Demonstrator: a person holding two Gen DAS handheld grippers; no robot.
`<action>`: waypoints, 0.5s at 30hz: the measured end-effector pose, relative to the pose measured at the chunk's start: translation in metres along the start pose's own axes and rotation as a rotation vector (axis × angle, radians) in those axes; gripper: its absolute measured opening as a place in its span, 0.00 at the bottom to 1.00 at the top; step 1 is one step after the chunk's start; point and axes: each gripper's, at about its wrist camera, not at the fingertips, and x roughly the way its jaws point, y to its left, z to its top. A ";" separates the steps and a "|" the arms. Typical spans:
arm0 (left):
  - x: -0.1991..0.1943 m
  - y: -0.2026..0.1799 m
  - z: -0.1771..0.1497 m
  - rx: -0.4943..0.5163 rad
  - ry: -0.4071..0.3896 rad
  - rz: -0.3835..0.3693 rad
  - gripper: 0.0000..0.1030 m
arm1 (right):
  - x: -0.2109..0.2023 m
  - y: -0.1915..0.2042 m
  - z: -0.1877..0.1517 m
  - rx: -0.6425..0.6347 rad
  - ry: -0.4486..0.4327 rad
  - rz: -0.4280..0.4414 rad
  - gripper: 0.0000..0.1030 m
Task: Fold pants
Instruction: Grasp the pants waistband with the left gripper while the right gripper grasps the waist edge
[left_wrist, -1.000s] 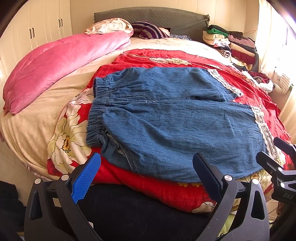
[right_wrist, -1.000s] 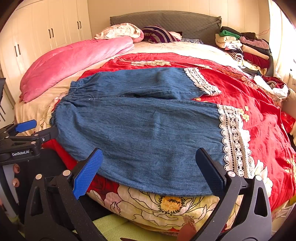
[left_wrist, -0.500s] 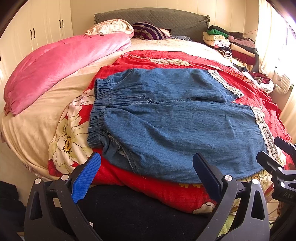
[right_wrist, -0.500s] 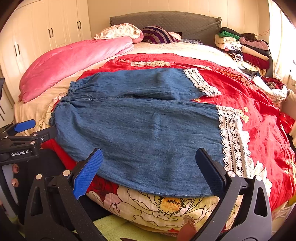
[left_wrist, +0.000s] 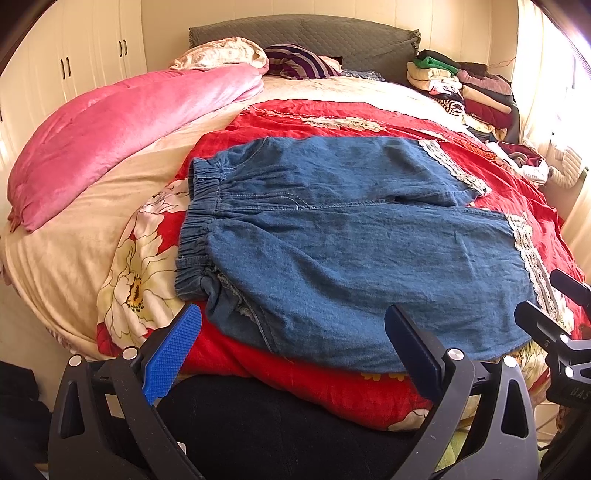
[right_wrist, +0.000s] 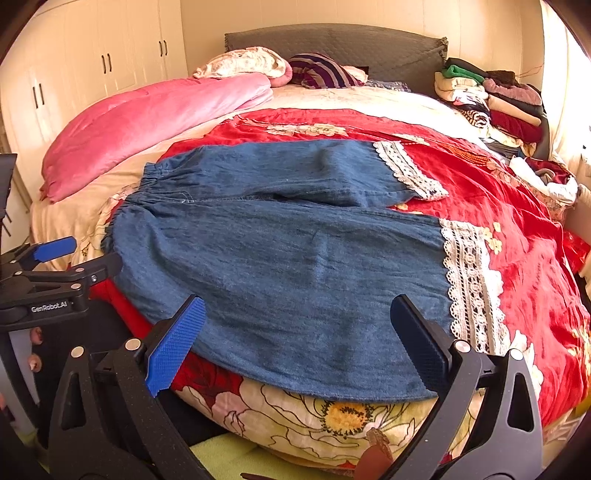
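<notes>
Blue denim pants (left_wrist: 343, 240) with white lace cuffs (right_wrist: 469, 280) lie flat on a red floral bedspread (right_wrist: 517, 229), waistband (left_wrist: 199, 218) to the left, legs side by side to the right. My left gripper (left_wrist: 291, 343) is open and empty just short of the near leg's edge, near the waistband end. My right gripper (right_wrist: 295, 332) is open and empty at the near leg's edge, toward the cuff end. Each gripper shows at the edge of the other's view: the right one (left_wrist: 561, 314), the left one (right_wrist: 62, 262).
A pink quilt (left_wrist: 110, 129) lies along the bed's left side. Pillows (left_wrist: 295, 62) sit by the grey headboard (right_wrist: 332, 44). A pile of folded clothes (right_wrist: 495, 99) is stacked at the far right. White wardrobes (right_wrist: 92, 66) stand to the left.
Both grippers have drifted slightly closer to the near edge of the pants. Both stay open; the pants have not moved.
</notes>
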 end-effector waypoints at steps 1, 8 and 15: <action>0.001 0.001 0.001 -0.001 0.001 -0.004 0.96 | 0.002 0.001 0.001 -0.005 0.004 0.003 0.92; 0.010 0.018 0.018 -0.020 -0.008 0.001 0.96 | 0.018 0.006 0.016 -0.028 0.014 0.038 0.92; 0.029 0.045 0.040 -0.051 0.007 0.022 0.96 | 0.042 0.008 0.051 -0.058 0.019 0.088 0.92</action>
